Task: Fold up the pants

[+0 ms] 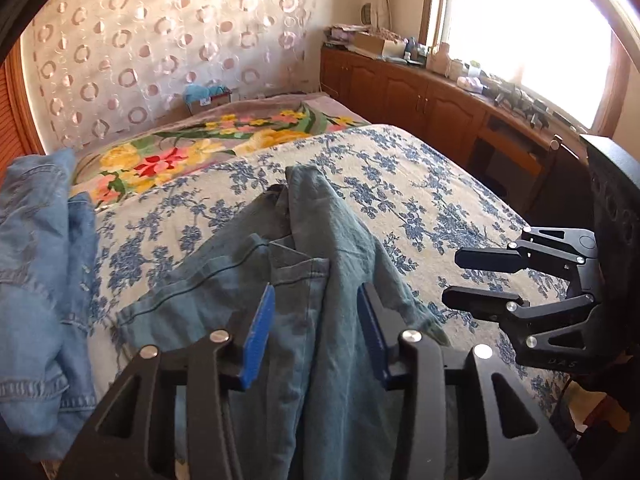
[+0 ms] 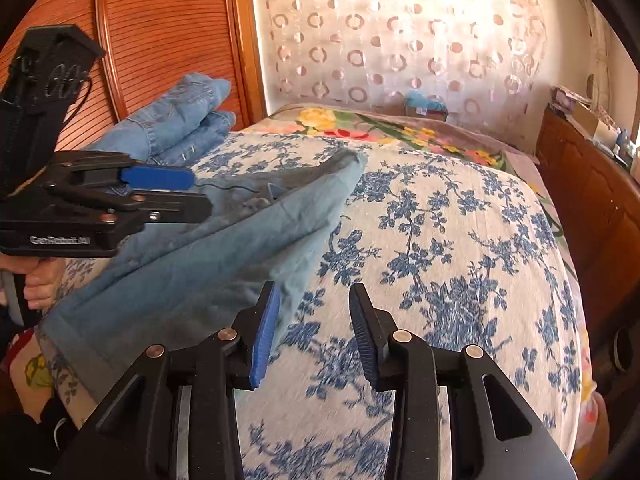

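Two grippers hover over a pair of teal pants (image 1: 280,288) spread on a bed's blue-floral cover (image 1: 400,184).

Jaws apart on both, gripping nothing — the left gripper (image 1: 316,332) sits above the cloth near the bed's near edge, while the right gripper (image 2: 312,332) hangs just off the pants' right edge, over bare cover. Folded light-blue jeans (image 2: 176,124) lie at the far left, a flowered blanket (image 1: 208,144) beyond.

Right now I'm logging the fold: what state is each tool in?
Left tool: open above the teal-grey cotton pants, pads not pressing.
Right tool: open, empty, over the blue-flowered white bedspread.
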`<state>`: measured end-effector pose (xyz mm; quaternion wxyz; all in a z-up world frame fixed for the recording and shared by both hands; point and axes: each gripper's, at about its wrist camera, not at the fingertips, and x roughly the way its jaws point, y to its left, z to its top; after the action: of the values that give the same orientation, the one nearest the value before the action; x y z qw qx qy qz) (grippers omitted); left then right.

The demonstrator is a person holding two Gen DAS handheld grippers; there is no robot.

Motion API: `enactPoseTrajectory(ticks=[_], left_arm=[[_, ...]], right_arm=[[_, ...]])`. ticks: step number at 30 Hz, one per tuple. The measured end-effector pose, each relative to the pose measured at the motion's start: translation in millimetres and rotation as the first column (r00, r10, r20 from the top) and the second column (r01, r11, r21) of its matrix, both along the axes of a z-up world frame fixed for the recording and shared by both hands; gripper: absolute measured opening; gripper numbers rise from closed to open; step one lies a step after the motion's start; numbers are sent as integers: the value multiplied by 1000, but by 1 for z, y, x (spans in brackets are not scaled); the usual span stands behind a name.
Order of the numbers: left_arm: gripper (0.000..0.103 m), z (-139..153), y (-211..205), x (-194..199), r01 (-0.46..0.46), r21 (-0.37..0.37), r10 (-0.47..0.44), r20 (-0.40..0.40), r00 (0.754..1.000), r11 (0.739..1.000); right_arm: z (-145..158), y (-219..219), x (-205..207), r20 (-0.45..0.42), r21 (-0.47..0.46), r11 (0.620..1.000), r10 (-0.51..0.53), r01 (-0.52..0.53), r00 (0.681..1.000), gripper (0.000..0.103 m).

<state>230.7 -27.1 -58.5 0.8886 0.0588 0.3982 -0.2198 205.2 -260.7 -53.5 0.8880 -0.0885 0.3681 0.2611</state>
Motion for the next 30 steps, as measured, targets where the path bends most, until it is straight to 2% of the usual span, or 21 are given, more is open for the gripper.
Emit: enactPoseTrajectory(ticks=[1,4,10,14,19,25,28,30], left_arm=[[34,-2,-2,5,5,5,-5,-9,1000,1000],[28,-11,-8,17,12,24,-11,-39,999,1000],[27,-27,-9,33,12,51,-8,-88,996,999],[13,-30,-4,36,1,38,2,-85,996,999],[12,-21,8,32,-21,-10,21,-69,997,1000],[10,-25,13,33,-29,5,29,-73,997,1000],[2,-23,16,31,-35,-1,35,-55,998,999],[0,-19,19,28,-33,-1,33,-40,999,999]], right_arm=[[-1,1,2,-2,-1,1000,3,-3,1000,36],[-2,3,8,-13,5,1000,12,-12,1000,36],[-5,6,14,-27,8,1000,23,-23,999,36],[-5,7,16,-29,4,1000,22,-22,999,37],[-6,8,16,-32,1,1000,24,-24,999,37],[-9,14,17,-35,-10,999,33,-33,999,37],[-8,16,15,-34,-11,999,33,-34,999,37],[-9,18,15,-35,-15,999,34,-35,999,37]])
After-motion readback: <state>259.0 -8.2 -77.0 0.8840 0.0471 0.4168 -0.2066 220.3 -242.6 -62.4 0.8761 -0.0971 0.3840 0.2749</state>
